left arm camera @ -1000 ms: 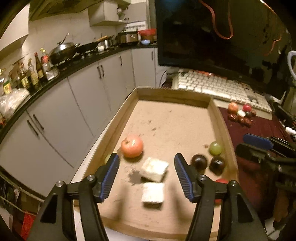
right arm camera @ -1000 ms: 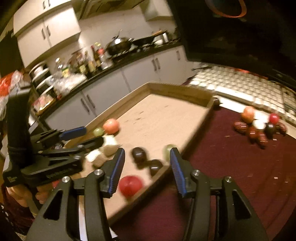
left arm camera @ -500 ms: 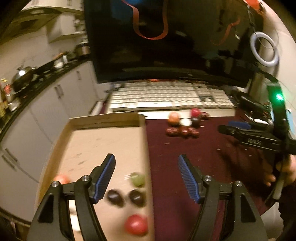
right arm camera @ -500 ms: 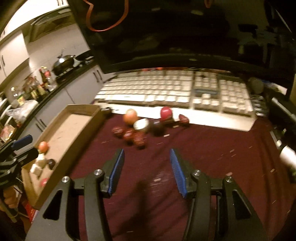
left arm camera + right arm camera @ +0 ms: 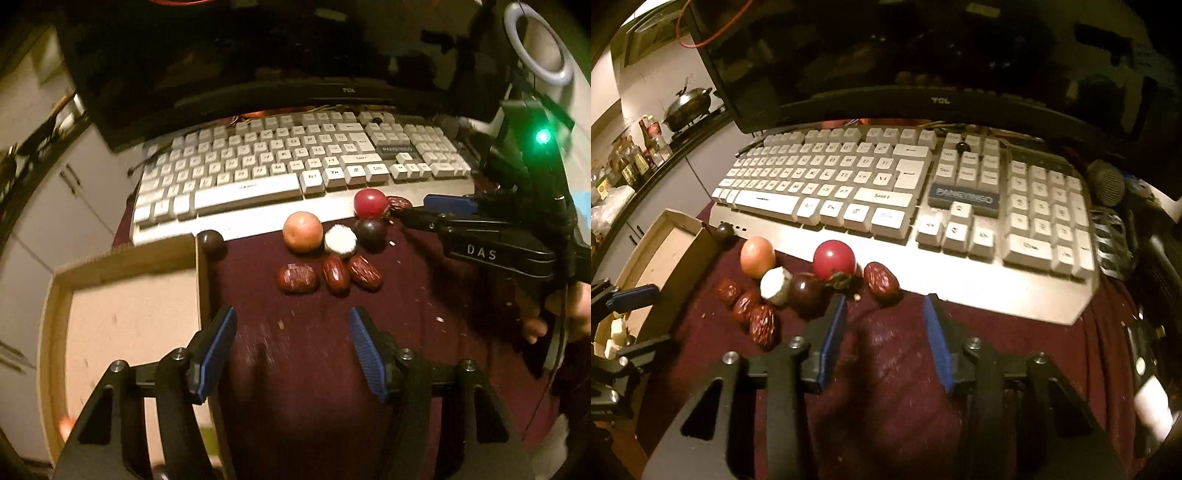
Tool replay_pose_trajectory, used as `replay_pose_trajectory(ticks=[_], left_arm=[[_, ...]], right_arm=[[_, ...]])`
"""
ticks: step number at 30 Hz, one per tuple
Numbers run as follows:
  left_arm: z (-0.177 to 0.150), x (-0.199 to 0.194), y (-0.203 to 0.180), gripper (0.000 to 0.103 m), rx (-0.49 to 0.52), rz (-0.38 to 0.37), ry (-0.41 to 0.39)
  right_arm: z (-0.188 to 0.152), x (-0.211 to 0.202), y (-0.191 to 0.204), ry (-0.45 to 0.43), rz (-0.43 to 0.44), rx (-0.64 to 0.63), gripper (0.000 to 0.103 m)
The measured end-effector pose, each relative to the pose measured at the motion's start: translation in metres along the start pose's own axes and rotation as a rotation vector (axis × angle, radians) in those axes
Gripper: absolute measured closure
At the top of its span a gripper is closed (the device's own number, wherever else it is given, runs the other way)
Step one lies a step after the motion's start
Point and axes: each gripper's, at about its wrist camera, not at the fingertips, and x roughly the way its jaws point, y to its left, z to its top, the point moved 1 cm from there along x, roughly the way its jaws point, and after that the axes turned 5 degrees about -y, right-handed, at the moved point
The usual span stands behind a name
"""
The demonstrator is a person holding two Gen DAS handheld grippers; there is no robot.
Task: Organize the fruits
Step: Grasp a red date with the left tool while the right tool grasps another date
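The shallow cardboard tray (image 5: 125, 258) fills the lower left of the left wrist view; only a few pale chunks (image 5: 617, 334) show in it at the left edge of the right wrist view. The fruits lie outside it in a cluster on the maroon cloth of the counter (image 5: 314, 350), just below the white keyboard (image 5: 295, 162) — a smooth orange fruit (image 5: 303, 232), a white fuzzy disc (image 5: 340, 240), a glossy dark ball (image 5: 370, 229), a red ball (image 5: 369, 202) and wrinkled dates (image 5: 334, 275). The left tongs (image 5: 291, 345) hang released, below the dates at centre frame. The right tongs (image 5: 884, 332) gape empty, one more date (image 5: 881, 280) just above their blue ribbed pads.
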Motion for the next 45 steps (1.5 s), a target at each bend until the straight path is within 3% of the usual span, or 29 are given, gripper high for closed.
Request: replay_pose_trajectory(ticks=[3, 8, 14, 18, 33, 40, 45], left_arm=[[0.009, 0.012, 0.005, 0.042, 0.029, 0.008, 0.026], [0.016, 0.027, 0.001, 0.044, 0.100, -0.014, 0.065], [0.019, 0.043, -0.002, 0.053, 0.151, -0.036, 0.104], [0.017, 0.054, -0.006, 0.061, 0.181, -0.061, 0.133], [0.023, 0.061, -0.027, 0.072, 0.243, -0.092, 0.113], [0.015, 0.052, -0.027, 0.073, 0.171, -0.094, 0.119], [0.006, 0.022, -0.019, 0.073, 0.074, -0.121, 0.061]], right_arm=[[0.003, 0.011, 0.002, 0.026, -0.022, -0.029, 0.065], [0.008, 0.020, -0.001, 0.038, -0.011, -0.024, 0.065], [0.011, 0.024, -0.001, 0.022, -0.003, -0.040, 0.065], [0.010, 0.023, -0.003, 0.013, 0.005, -0.037, 0.078], [0.009, 0.024, -0.004, 0.002, 0.051, -0.025, 0.082], [0.007, 0.023, -0.001, 0.013, 0.025, -0.045, 0.083], [0.007, 0.010, -0.001, 0.008, 0.043, -0.017, 0.083]])
